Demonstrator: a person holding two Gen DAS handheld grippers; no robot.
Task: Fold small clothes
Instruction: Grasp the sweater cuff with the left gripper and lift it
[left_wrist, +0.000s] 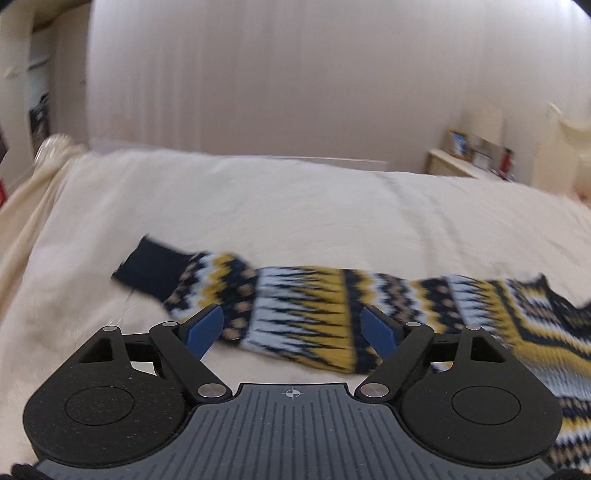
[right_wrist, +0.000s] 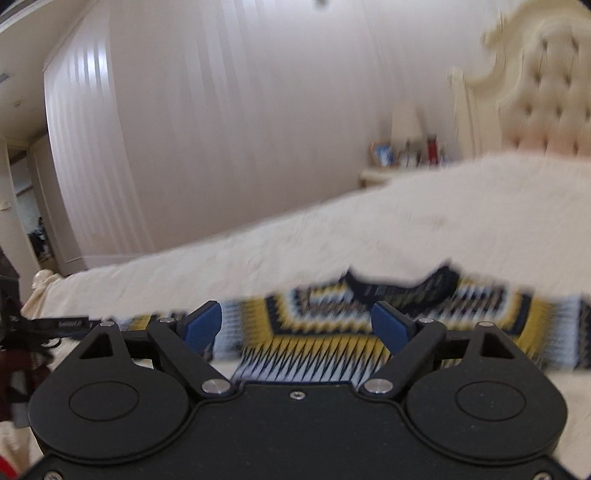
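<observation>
A small knitted sweater (left_wrist: 303, 314) in navy, yellow, white and tan lies flat on the cream bed cover (left_wrist: 258, 206). Its sleeve with a navy cuff (left_wrist: 147, 269) stretches left in the left wrist view. My left gripper (left_wrist: 291, 325) is open, its blue pads on either side of the sleeve, just above it. In the right wrist view the sweater's body (right_wrist: 314, 332) and navy collar (right_wrist: 406, 284) lie ahead. My right gripper (right_wrist: 295, 325) is open over the body near the collar. Both views are blurred.
The bed cover (right_wrist: 443, 229) fills the area around the sweater. A tufted cream headboard (right_wrist: 543, 85) stands at the right. A bedside table (left_wrist: 461, 166) with a picture frame and small items is beyond the bed. The left gripper's black frame (right_wrist: 55, 325) shows at the left.
</observation>
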